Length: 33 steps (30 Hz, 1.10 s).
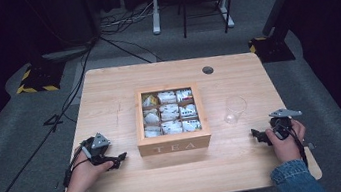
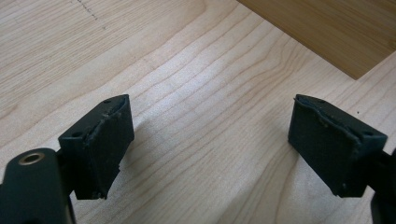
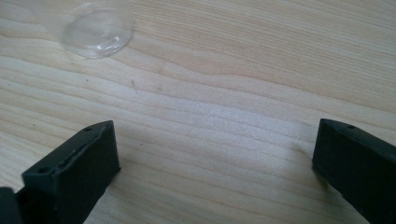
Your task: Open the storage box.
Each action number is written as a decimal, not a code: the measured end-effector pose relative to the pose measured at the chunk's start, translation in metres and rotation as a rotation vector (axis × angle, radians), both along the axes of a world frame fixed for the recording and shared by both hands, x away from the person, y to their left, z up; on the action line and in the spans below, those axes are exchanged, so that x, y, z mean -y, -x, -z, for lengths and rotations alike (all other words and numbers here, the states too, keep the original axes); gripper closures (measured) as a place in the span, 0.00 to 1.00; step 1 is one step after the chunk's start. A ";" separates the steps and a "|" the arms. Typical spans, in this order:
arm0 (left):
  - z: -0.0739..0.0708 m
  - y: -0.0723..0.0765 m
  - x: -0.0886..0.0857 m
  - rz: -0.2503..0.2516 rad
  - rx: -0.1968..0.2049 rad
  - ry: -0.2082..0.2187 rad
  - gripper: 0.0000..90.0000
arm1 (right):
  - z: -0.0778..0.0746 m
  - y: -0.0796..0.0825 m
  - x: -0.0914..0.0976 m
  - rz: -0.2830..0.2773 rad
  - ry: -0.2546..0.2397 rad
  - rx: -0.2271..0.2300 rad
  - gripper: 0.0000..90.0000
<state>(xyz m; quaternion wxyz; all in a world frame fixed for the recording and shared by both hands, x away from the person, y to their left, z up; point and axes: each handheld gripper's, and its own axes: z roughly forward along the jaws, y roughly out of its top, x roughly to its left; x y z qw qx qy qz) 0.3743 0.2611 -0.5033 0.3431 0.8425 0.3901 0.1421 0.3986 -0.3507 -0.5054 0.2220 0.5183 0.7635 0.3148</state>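
Currently we hold both grippers low over the wooden table (image 1: 107,89), either side of the open tea box (image 1: 174,141), nothing gripped. Our left gripper (image 1: 118,160) sits just beside the box's front left corner, jaws spread wide over bare wood; in the left gripper view a corner of the box wall (image 2: 336,32) lies ahead and to the right. Our right gripper (image 1: 260,136) also stands wide open, near the empty clear glass (image 1: 235,108), whose base (image 3: 95,30) shows ahead of its jaws at upper left.

The wrapped tea bags (image 1: 169,111) fill the box's compartments. The step in hand, we judge, is the first reach. To do it well: pick one compartment, come in from above, narrow the jaws so they clear the dividers, pinch a single packet by its upper edge, and lift straight. Keep the other gripper ready to steady the box or glass.
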 end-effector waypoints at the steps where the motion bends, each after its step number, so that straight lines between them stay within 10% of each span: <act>1: 0.000 -0.001 -0.001 -0.014 -0.005 0.013 0.19 | 0.000 0.000 0.000 0.000 0.000 0.000 0.00; 22: -0.045 0.013 -0.001 -0.062 0.058 0.063 0.27 | 0.000 0.000 0.000 -0.001 0.000 0.001 0.00; 33: -0.068 0.023 0.011 -0.006 0.112 0.069 0.27 | 0.000 0.000 0.000 -0.001 0.000 0.000 0.00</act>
